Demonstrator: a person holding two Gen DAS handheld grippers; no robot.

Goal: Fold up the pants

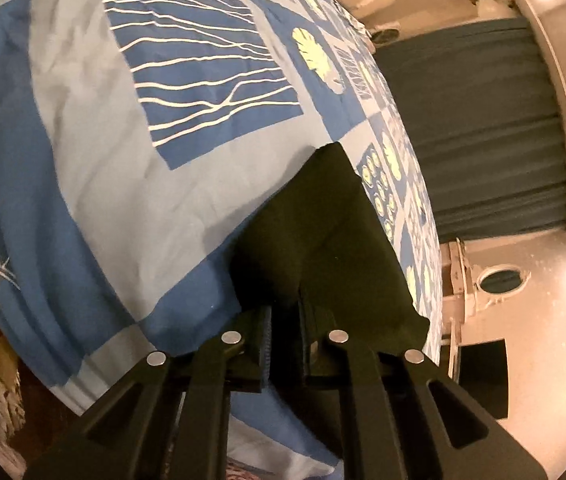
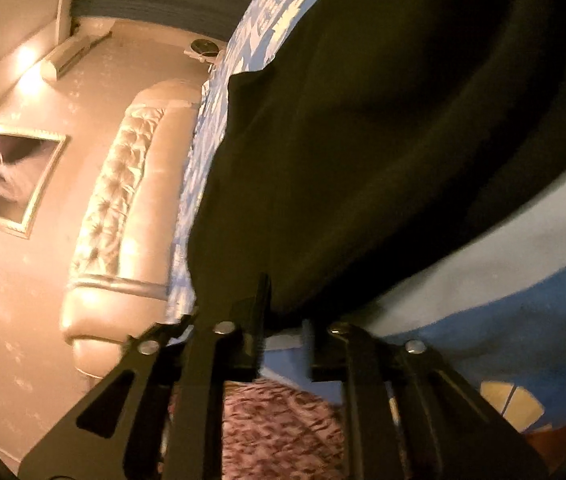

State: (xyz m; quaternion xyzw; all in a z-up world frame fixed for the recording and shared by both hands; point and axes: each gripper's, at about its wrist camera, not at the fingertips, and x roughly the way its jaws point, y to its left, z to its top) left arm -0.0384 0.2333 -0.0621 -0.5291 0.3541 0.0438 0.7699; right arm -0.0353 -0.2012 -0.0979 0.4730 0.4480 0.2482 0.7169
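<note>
Black pants [image 1: 323, 240] lie on a blue and white patterned bedsheet [image 1: 123, 160]. In the left wrist view my left gripper [image 1: 284, 320] is shut on the near edge of the pants, with dark cloth filling the gap between the fingers. In the right wrist view the pants [image 2: 363, 140] spread wide across the bed, and my right gripper [image 2: 285, 320] holds their near edge just above the sheet [image 2: 503, 280], with the cloth pinched at the fingertips.
A tufted headboard [image 2: 123, 200] and a framed picture [image 2: 3, 176] stand on the wall to the left in the right wrist view. A dark curtain [image 1: 483, 140] and a white cabinet [image 1: 483, 300] lie beyond the bed edge. A patterned rug [image 2: 275, 432] lies below.
</note>
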